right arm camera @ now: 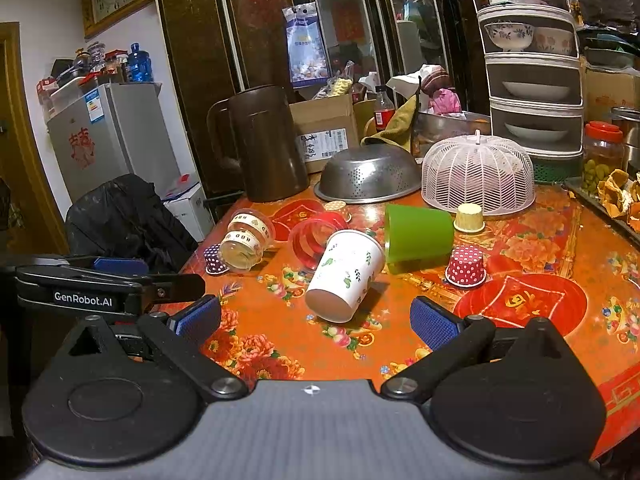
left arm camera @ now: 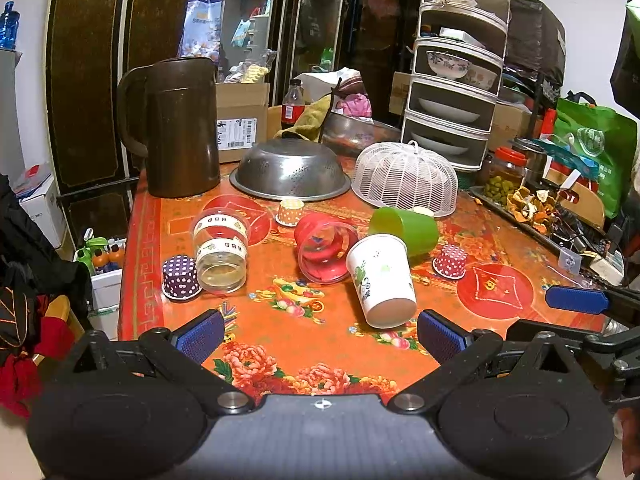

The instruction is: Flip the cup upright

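A white paper cup [left arm camera: 380, 280] with green leaf print lies on its side mid-table, base toward me; it also shows in the right wrist view [right arm camera: 346, 274]. Behind it lie a green cup [left arm camera: 406, 230], a red cup [left arm camera: 326, 252] and a clear cup [left arm camera: 220, 250] with taped bands, all on their sides. My left gripper [left arm camera: 320, 336] is open and empty, just short of the white cup. My right gripper [right arm camera: 316, 322] is open and empty, also just before the white cup. The right gripper's blue pad [left arm camera: 576, 300] shows at the right edge of the left wrist view.
Small dotted paper cups, purple [left arm camera: 181, 278] and red [left arm camera: 451, 261], stand upside down. A metal colander [left arm camera: 290, 170], a white mesh food cover [left arm camera: 404, 178] and a brown jug [left arm camera: 176, 128] stand behind. The orange tablecloth [left arm camera: 304, 344] ends at the left edge near a black chair [right arm camera: 128, 220].
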`<move>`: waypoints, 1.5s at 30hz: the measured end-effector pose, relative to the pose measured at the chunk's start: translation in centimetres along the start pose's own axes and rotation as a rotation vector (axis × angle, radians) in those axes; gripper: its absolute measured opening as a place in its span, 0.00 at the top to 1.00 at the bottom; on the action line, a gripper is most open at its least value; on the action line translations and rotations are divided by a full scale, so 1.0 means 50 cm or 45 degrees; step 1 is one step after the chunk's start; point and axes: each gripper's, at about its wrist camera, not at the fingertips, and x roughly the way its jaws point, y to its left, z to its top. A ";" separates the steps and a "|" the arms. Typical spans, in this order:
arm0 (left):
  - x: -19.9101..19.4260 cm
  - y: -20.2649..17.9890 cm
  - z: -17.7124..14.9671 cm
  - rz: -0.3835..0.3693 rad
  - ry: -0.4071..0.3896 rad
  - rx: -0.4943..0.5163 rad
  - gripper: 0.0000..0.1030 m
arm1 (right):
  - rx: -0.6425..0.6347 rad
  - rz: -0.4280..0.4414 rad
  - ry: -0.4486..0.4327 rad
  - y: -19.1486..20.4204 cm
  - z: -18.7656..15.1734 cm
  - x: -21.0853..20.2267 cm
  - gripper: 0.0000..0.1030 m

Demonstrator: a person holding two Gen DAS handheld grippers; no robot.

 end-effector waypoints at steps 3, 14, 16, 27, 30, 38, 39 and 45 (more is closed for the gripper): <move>-0.001 0.003 0.001 -0.002 0.001 -0.003 0.00 | 0.001 0.001 0.000 0.000 0.000 0.000 0.01; 0.001 0.004 0.001 0.005 0.007 -0.011 0.00 | 0.000 -0.002 0.006 0.000 0.000 0.000 0.01; 0.004 0.004 0.002 0.007 0.011 -0.010 0.00 | 0.001 0.000 0.005 0.000 0.000 0.000 0.01; 0.025 0.005 0.011 0.063 0.043 0.003 0.00 | 0.022 0.014 0.004 -0.017 0.000 0.007 0.01; 0.041 0.012 0.032 0.088 0.051 0.032 0.00 | 0.031 0.016 0.012 -0.029 -0.002 0.010 0.01; 0.211 0.108 0.172 0.232 0.279 -0.013 0.00 | 0.088 0.035 0.002 -0.072 -0.011 0.004 0.01; 0.236 0.122 0.181 0.247 0.309 -0.036 0.01 | 0.097 0.036 0.003 -0.077 -0.013 0.004 0.01; 0.332 0.149 0.189 0.299 0.461 -0.067 0.06 | 0.108 0.023 0.021 -0.102 -0.024 -0.005 0.01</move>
